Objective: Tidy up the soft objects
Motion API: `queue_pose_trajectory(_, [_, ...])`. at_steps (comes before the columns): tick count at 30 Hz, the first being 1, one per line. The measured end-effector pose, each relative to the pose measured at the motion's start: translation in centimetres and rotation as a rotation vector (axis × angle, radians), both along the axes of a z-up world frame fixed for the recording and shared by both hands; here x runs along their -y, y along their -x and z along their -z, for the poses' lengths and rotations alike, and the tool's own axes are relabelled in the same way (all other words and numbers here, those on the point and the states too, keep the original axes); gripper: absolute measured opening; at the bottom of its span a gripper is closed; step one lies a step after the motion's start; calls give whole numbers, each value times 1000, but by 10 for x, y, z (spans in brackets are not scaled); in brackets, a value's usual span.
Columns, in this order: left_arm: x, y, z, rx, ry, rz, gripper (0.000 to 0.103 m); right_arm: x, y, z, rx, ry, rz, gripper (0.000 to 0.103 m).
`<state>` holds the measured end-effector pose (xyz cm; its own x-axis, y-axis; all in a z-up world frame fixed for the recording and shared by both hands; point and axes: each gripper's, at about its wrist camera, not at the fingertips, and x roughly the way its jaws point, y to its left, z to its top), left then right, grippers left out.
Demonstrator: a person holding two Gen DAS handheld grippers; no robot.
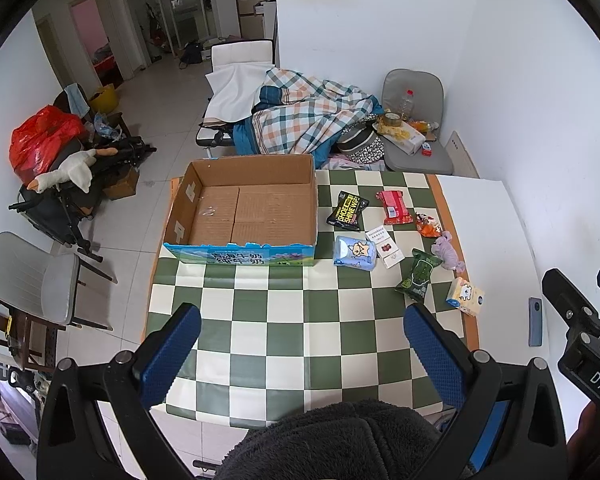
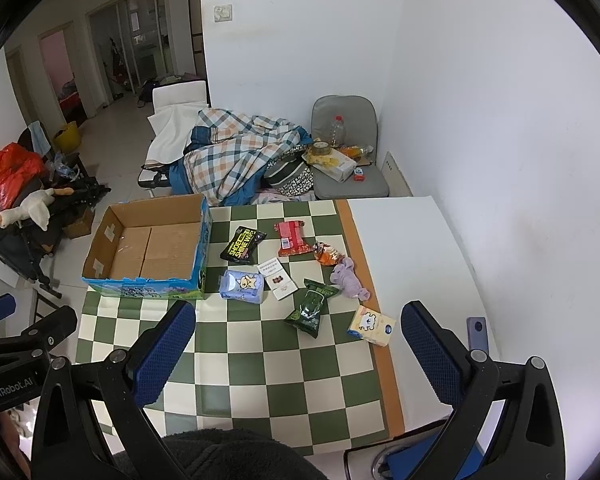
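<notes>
Left: cardboard box [image 1: 252, 208] at the table's far left corner, open-topped. Beside it, right: black wipes pack [image 1: 348, 210], blue tissue pack [image 1: 355, 254], red packet [image 1: 395, 207], green packet [image 1: 417, 276], purple soft toy [image 1: 447, 251], cream tissue pack [image 1: 465, 296], all loose on the checkered cloth [image 1: 284, 332]. Left gripper [image 1: 302, 344] spread wide, holding nothing. Right gripper [image 2: 298, 344] likewise wide apart, gripping nothing.
</notes>
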<state>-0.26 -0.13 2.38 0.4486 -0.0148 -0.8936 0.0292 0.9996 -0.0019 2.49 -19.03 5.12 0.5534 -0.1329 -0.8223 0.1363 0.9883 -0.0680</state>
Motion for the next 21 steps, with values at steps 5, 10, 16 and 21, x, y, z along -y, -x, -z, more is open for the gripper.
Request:
queue_pose_trajectory(5, [-1, -4, -4, 0, 0, 0, 103, 2, -1, -2, 13, 7, -1, 103])
queue_pose_trajectory(10, [-1, -3, -4, 1, 2, -1, 103, 2, -1, -2, 14, 6, -2, 103])
queue_pose_trajectory(16, [-3, -4, -7, -1, 4, -6, 103, 2, 1, -3, 11, 9, -10, 103])
queue_pose_trajectory(21, [-4, -4, -7, -1, 4, -4, 103, 2, 3, -2, 13, 7, -13, 103])
